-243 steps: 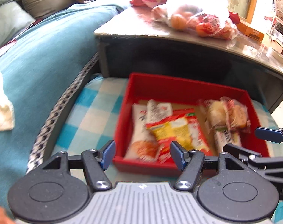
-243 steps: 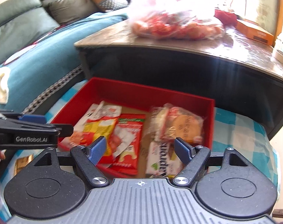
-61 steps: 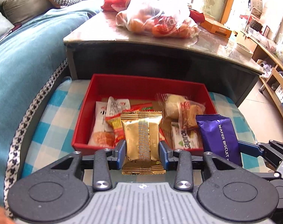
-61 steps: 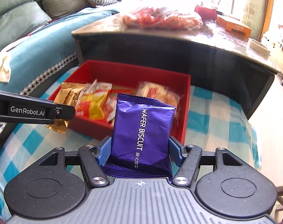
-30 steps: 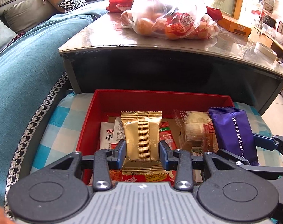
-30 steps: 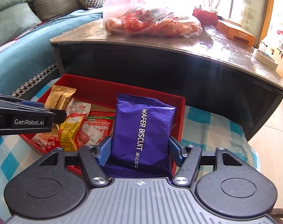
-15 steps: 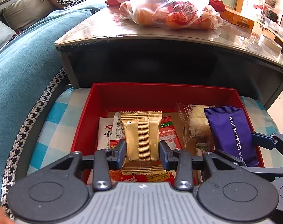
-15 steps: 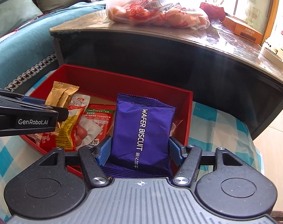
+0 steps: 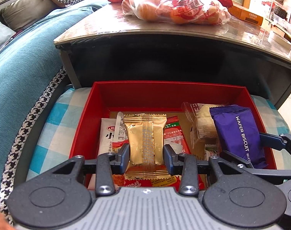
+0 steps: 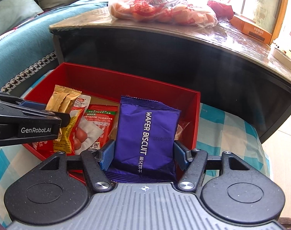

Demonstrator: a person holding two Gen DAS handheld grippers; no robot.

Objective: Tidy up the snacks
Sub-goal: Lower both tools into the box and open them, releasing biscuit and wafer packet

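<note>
A red box [image 9: 157, 92] [image 10: 99, 82] sits on a blue checked cushion and holds several snack packets. My left gripper [image 9: 147, 155] is shut on a gold snack packet [image 9: 146, 134] held upright over the box's left half, above a white packet [image 9: 107, 134] and a red one [image 9: 176, 138]. My right gripper [image 10: 144, 153] is shut on a purple wafer biscuit pack [image 10: 145, 132], hanging over the box's right half. In the left wrist view that purple pack [image 9: 239, 134] stands beside a clear-wrapped pastry [image 9: 201, 126]. The right wrist view shows the left gripper [image 10: 55, 117] with the gold packet [image 10: 62, 99].
A dark low table [image 9: 183, 38] overhangs just behind the box, carrying a clear bag of orange snacks [image 9: 176, 3] and an orange carton [image 9: 247, 15]. A teal sofa [image 9: 20, 61] with cushions runs along the left. Tiled floor [image 10: 279, 145] lies to the right.
Both grippers have edged forward with their packets, so the box and table loom a little closer. Grips are unchanged.
</note>
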